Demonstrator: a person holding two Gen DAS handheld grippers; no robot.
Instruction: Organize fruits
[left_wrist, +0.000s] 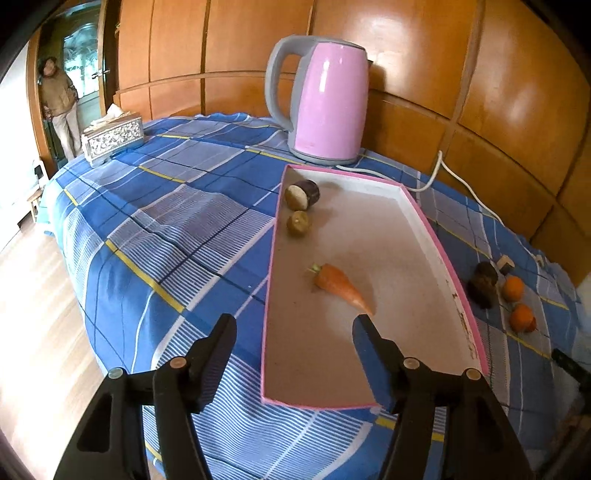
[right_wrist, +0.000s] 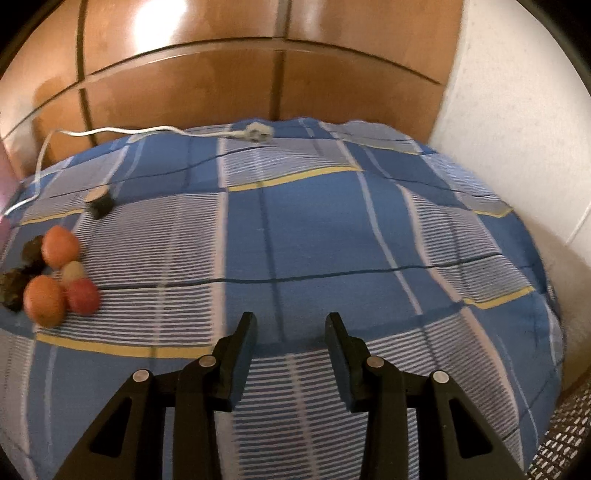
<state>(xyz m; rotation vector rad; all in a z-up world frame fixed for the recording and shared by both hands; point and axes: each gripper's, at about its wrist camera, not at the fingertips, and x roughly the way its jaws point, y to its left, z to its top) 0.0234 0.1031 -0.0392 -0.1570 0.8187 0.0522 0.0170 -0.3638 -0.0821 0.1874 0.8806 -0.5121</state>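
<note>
The left tool (left_wrist: 293, 319) gapes empty over the pink tray's (left_wrist: 424, 214) near end, just beside the carrot (left_wrist: 341, 286); the right tool (right_wrist: 290, 317) hangs narrow, empty, above the tabletop (right_wrist: 314, 240).

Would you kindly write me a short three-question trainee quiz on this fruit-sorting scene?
1. How many items lie inside the pink-rimmed cardboard tray?
2. True or false: the orange carrot is clamped in the left gripper.
3. Which sits behind the tray: A) the pink electric kettle, B) the silver patterned tissue box, C) the round orange fruit?

Key: 1. Three: the carrot, a small brownish-green round fruit and a dark purple cut piece. 2. False; its jaws are open and empty. 3. A.
</note>
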